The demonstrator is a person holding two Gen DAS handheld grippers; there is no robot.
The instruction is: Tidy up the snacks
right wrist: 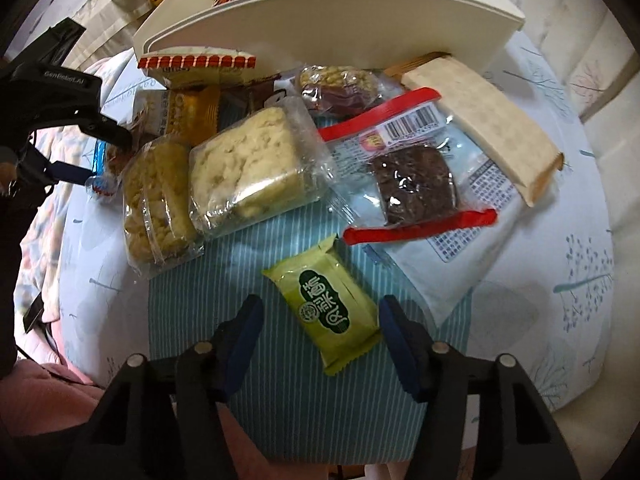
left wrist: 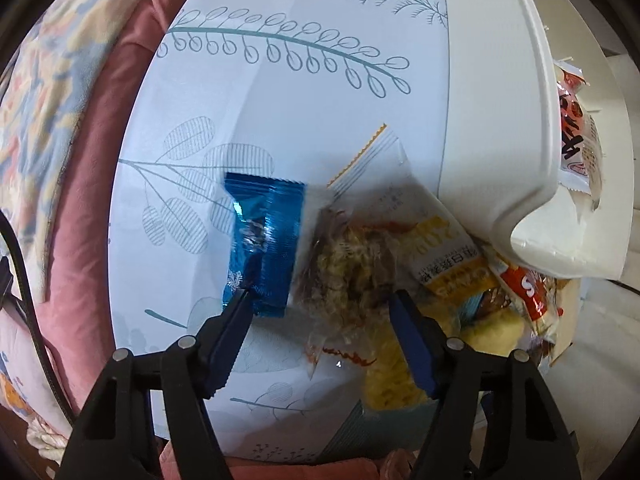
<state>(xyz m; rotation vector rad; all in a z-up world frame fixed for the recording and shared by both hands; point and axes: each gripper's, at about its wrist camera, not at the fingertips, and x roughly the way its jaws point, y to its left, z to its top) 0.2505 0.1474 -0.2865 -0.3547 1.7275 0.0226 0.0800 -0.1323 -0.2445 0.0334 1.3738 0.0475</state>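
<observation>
Here, the right gripper (right wrist: 320, 316) stood unclenched astride a light, crinkly green packet (right wrist: 326, 312), best pinched across its middle; the left gripper (left wrist: 320, 300) gaped over a blue wrapper (left wrist: 262, 246).

You are working in a home, by every sign a bedroom. The surface under you is a soft bedsheet (left wrist: 280, 92) printed with teal leaf sprigs, not a table. A pink quilted blanket (left wrist: 92, 184) and a floral duvet (left wrist: 44, 92) lie bunched beside it. Household snack packets (right wrist: 256, 168) are strewn across the sheet against a white plastic bin (right wrist: 328, 28).
</observation>
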